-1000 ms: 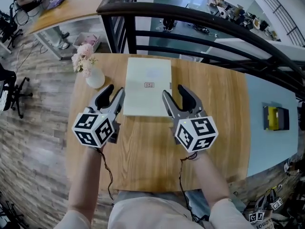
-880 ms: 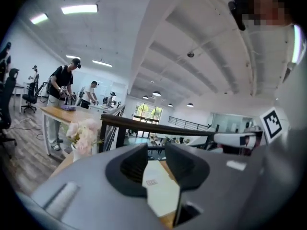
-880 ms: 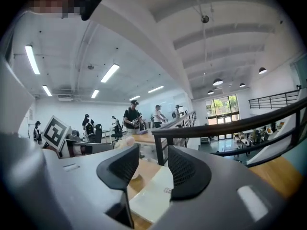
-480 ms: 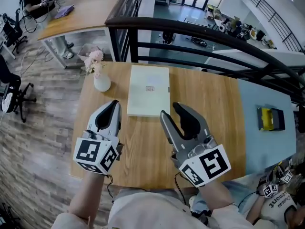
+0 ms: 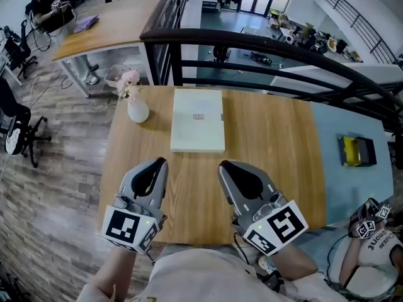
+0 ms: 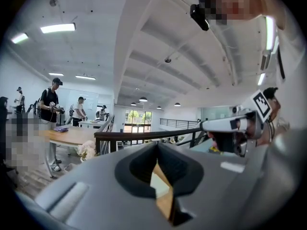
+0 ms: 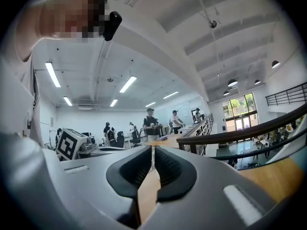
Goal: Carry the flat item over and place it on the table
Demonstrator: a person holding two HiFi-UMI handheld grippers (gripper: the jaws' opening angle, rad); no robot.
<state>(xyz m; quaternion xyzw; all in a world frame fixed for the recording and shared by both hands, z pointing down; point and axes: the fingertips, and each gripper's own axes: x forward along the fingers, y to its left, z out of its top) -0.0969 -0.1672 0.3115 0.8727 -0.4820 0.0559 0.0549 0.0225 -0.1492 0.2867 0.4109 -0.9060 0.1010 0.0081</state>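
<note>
The flat item (image 5: 198, 129), a pale rectangular board with a small mark in its middle, lies on the wooden table (image 5: 277, 143) toward the far side. Both grippers hover over the table's near edge, well short of the item and apart from it. My left gripper (image 5: 164, 162) points at the item's near left corner and is shut with nothing in it; in the left gripper view its tips (image 6: 156, 145) meet. My right gripper (image 5: 221, 167) is closing with nothing between its jaws; its tips (image 7: 153, 149) nearly touch.
A white vase with pink flowers (image 5: 136, 108) stands at the table's far left corner. A dark railing (image 5: 264, 46) runs behind the table. To the right lies a light blue surface with a yellow and black object (image 5: 356, 151). People work at a desk (image 5: 101, 24) far left.
Both grippers have drawn back from the flat item's near corners toward the table's near edge, and their jaws have closed. The flat item stays on the table.
</note>
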